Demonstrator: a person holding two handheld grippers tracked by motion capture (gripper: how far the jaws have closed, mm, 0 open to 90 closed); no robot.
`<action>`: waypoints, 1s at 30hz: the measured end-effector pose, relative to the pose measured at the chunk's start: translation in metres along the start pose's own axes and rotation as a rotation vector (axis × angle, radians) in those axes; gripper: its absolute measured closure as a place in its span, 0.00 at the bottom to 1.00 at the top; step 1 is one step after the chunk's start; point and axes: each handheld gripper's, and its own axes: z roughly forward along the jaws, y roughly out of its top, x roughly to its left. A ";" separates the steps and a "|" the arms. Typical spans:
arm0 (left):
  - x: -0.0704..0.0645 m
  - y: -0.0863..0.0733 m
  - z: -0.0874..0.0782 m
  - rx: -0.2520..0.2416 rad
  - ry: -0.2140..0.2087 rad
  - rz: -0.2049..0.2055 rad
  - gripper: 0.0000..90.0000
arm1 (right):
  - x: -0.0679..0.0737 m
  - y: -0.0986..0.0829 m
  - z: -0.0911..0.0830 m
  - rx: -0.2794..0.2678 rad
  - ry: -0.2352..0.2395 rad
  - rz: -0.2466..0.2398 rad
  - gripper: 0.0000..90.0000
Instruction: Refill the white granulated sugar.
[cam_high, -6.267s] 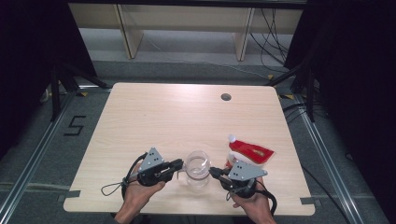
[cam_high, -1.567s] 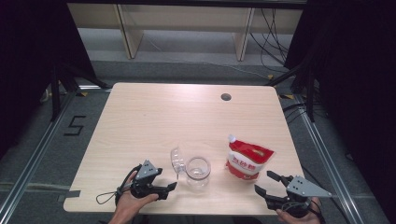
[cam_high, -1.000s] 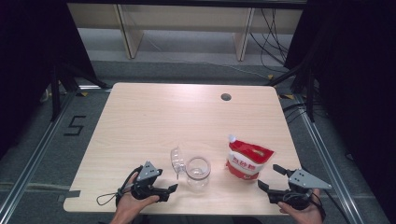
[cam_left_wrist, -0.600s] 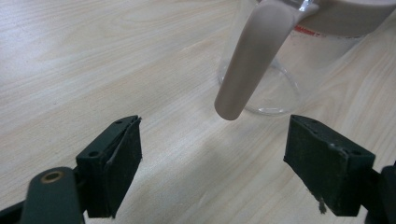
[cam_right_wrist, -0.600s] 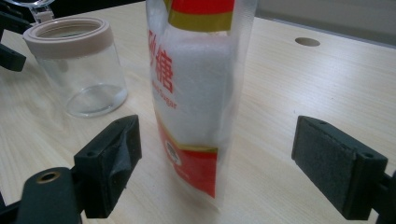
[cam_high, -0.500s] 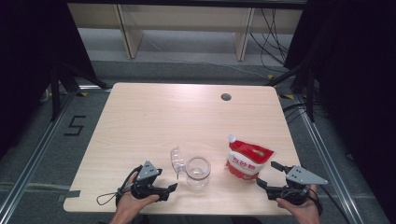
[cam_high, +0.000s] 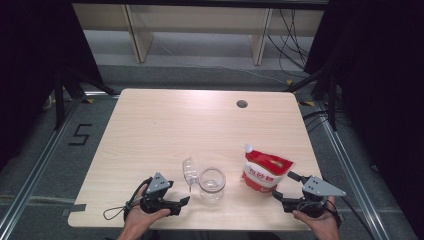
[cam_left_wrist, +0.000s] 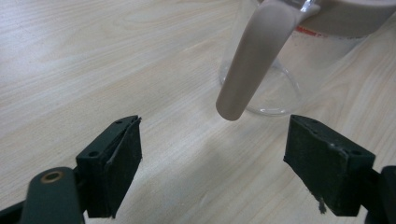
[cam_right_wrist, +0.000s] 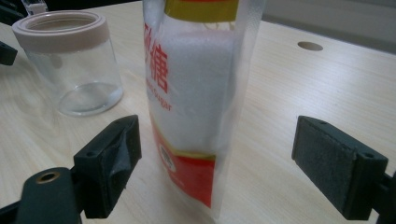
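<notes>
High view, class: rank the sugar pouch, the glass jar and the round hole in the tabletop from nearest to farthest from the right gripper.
1. Sugar pouch: standing just ahead-left of the right gripper, whose jaws are open toward it.
2. Glass jar: farther left, near the table's front edge, its lid flipped open.
3. Round hole: far side of the table.
</notes>
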 end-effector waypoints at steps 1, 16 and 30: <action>0.001 0.000 0.000 0.002 0.009 0.007 0.20 | 0.001 0.001 0.000 0.002 -0.006 -0.013 0.18; -0.001 0.000 0.000 -0.008 0.000 0.001 0.20 | 0.005 -0.001 0.016 -0.027 0.025 -0.041 0.18; -0.001 -0.001 0.000 -0.010 0.002 -0.003 0.20 | 0.002 -0.003 0.032 -0.025 0.051 -0.071 0.19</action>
